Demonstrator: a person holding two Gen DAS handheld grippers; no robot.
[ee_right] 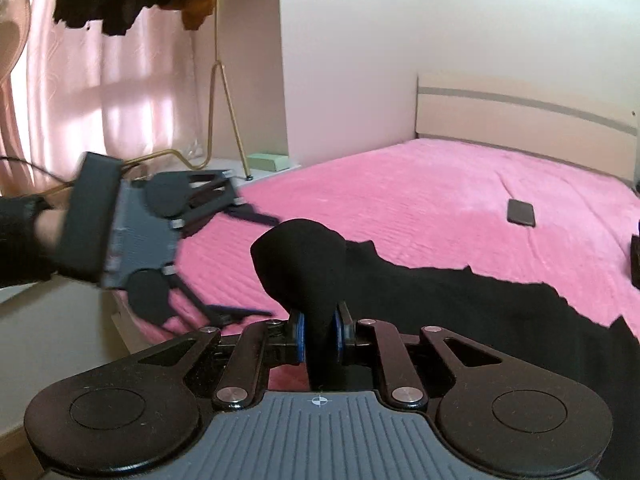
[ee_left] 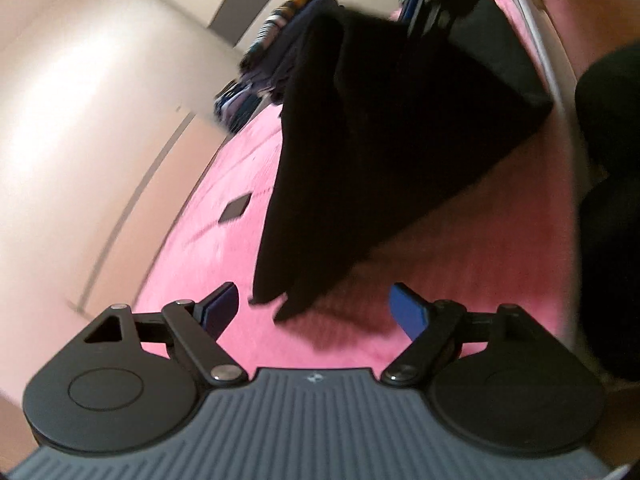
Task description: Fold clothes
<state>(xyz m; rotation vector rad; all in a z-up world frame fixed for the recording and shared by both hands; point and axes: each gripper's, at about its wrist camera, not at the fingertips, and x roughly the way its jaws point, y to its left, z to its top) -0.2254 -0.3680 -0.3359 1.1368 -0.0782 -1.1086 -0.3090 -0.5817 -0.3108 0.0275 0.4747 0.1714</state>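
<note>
A fold of the black garment (ee_right: pixel 316 280) is pinched between the closed fingers of the right gripper (ee_right: pixel 320 338) and lifted off the pink bed (ee_right: pixel 420 200), probably for folding. The left gripper (ee_left: pixel 316 312) is spread wide (nothing held) near the hanging hem.

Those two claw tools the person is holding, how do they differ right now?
The left gripper has its jaws spread wide with nothing between them; the right gripper has its jaws shut on the black garment. The left gripper hangs free over the pink bed cover, apart from the cloth; the right gripper lifts a bunched fold of it. Both share the same black linkage, blue pads and grey ribbed body.
</note>
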